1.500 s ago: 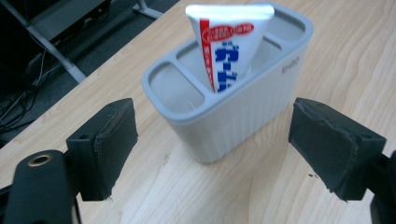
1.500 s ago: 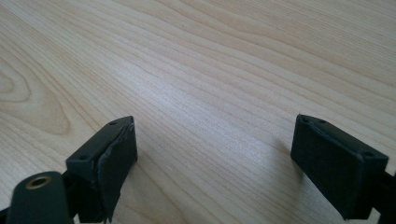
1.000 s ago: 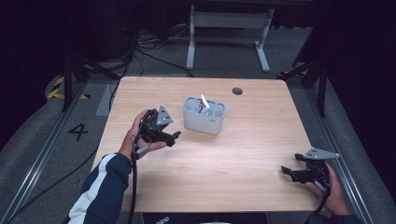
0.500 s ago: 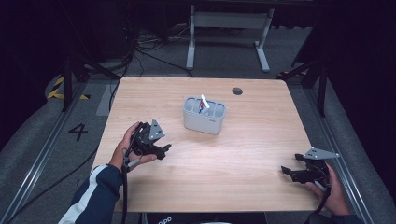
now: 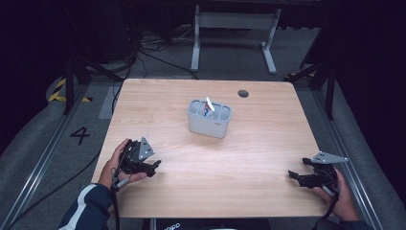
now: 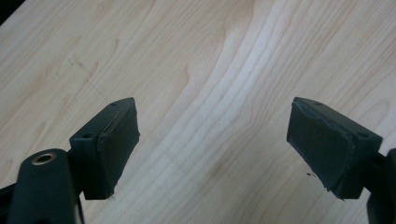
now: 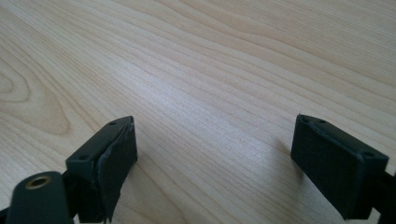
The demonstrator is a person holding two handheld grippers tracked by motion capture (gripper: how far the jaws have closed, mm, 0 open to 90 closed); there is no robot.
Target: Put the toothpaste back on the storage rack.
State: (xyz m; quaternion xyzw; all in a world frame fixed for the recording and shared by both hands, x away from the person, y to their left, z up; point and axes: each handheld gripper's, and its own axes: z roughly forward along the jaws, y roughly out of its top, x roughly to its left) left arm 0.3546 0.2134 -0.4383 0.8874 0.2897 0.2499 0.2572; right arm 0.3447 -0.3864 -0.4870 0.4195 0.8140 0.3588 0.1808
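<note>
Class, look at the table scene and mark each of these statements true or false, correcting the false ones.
1. The grey caddy stands near the middle of the wooden table. True.
2. The left tool is clamped on the caddy. False: its jaws stand open with only bare wood between them, well apart from the caddy.
3. The right tool is at the table's near right corner, jaws open and holding nothing. True.
4. The caddy is lying on its side. False: it stands upright, with a white item sticking up out of it.
5. A small dark round hole sits in the tabletop beyond the caddy. True.
</note>
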